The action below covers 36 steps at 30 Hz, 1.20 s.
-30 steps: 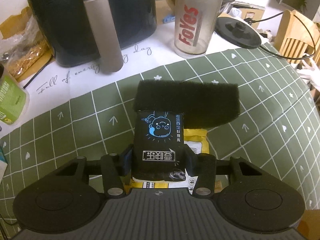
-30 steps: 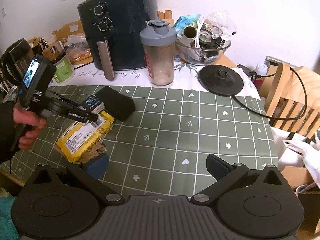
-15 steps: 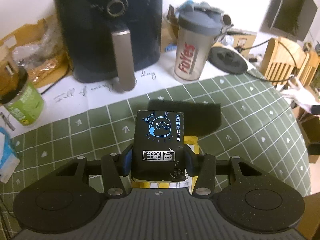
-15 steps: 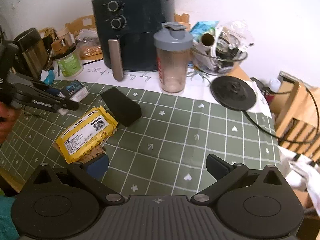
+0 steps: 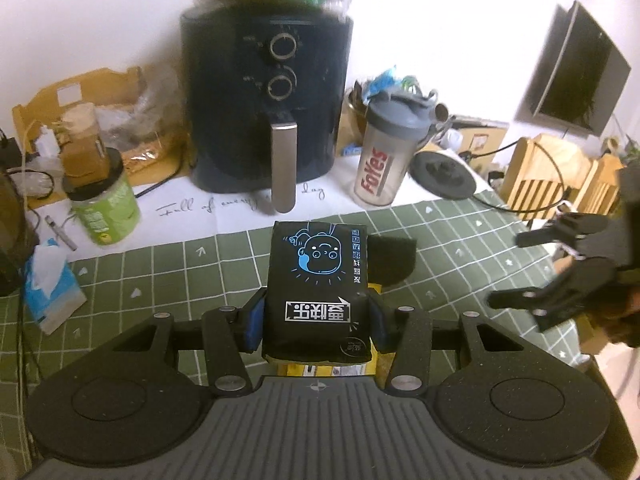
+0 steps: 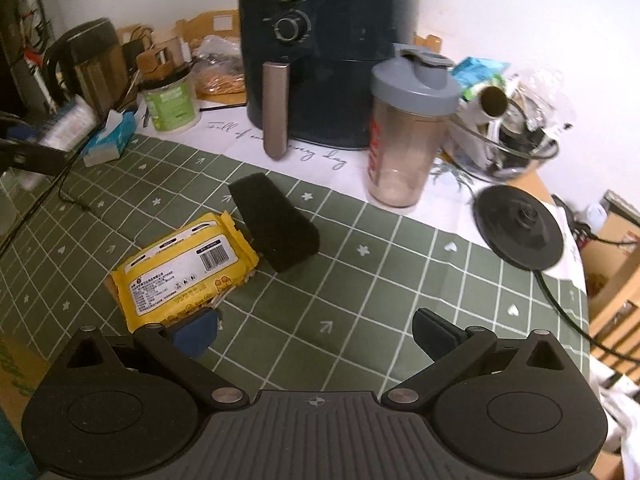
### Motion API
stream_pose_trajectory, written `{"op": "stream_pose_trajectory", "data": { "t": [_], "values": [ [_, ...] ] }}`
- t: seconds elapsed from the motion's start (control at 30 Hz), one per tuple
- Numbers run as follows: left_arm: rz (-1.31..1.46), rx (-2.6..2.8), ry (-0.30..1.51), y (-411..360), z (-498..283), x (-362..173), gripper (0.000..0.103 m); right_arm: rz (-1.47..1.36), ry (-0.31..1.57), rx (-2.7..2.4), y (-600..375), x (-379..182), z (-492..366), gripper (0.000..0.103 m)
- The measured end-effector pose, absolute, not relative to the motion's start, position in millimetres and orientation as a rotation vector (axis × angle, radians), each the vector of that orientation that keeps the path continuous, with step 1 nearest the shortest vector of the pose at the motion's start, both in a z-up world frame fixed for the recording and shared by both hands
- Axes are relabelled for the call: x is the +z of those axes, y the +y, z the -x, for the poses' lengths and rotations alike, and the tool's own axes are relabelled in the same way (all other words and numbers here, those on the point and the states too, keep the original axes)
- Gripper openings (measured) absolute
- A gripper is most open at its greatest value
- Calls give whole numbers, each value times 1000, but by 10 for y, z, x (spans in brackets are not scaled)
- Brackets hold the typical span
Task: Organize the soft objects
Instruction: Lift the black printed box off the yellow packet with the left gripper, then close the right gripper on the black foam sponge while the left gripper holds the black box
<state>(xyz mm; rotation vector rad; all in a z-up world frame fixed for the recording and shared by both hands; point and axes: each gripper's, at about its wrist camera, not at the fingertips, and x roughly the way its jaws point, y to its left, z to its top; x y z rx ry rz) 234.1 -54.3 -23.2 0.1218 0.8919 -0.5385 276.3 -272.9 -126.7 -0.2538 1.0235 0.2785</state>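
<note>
Lifted off the yellow wipes pack (image 6: pixel 186 266) since the earlier frame, the black tissue pack (image 5: pixel 318 288) hangs clenched in the left tongs (image 5: pixel 316 320) above the table (image 6: pixel 380 280), while the right tongs (image 6: pixel 316 332) gape empty near the wipes and black sponge (image 6: pixel 276 226), both still unsorted.

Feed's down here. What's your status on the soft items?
Left tongs shut on black tissue pack. Right tongs open, empty. Yellow wipes pack and dark sponge on the mat. Nothing blocking.
</note>
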Motion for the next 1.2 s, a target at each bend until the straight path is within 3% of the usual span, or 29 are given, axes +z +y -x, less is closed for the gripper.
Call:
{"op": "stream_pose_trajectory", "data": {
  "t": [0.2,0.57,1.2],
  "values": [
    [-77,-522,879,-343,-2102,-77,48,296,1010,319,-2607,-1367,-2893,102],
    [33,-456,846,-42,-1634,139,48,338,999,347,-2436,-1616,-3147,89],
    [139,-330,914,177,-1158,64,48,391,991,346,-2174,-2052,-3573,79]
  ]
}}
